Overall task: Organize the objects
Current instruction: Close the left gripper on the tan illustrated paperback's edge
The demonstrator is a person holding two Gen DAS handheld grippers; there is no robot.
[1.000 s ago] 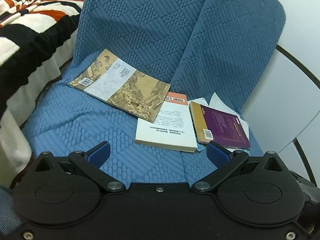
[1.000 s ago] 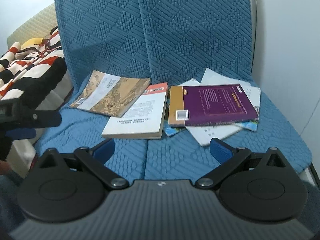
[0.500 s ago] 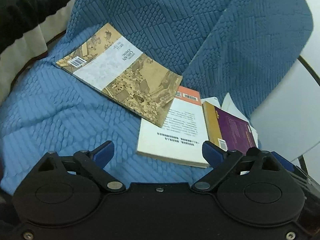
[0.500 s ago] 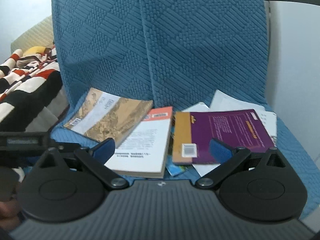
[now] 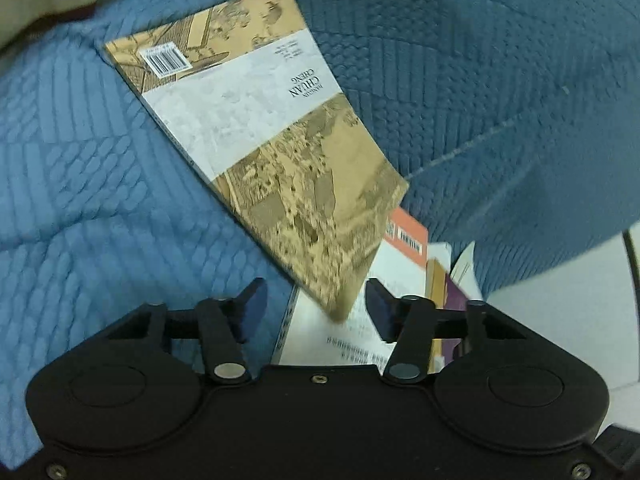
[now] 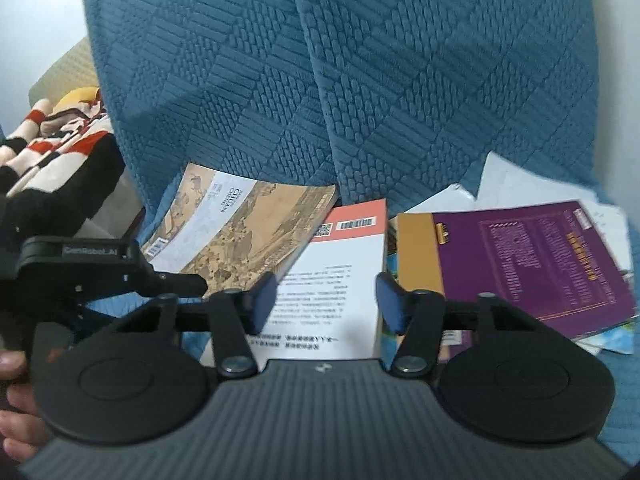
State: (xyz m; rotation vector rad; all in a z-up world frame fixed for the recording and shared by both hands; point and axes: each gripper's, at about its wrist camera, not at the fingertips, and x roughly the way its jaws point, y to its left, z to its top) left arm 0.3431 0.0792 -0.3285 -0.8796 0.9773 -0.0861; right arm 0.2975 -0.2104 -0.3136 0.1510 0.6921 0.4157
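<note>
Blue quilted chair cover (image 6: 400,80) bears every book unsorted: tan painted-cover paperback (image 5: 280,152) overlapping white orange-banded book (image 6: 340,280), purple hardback (image 6: 532,260) beside (nothing stacked yet). Since a second ago both tongs have drawn close; left gripper (image 5: 314,308) and right gripper (image 6: 326,302), then spread wide, are closing, pinching nothing.
</note>
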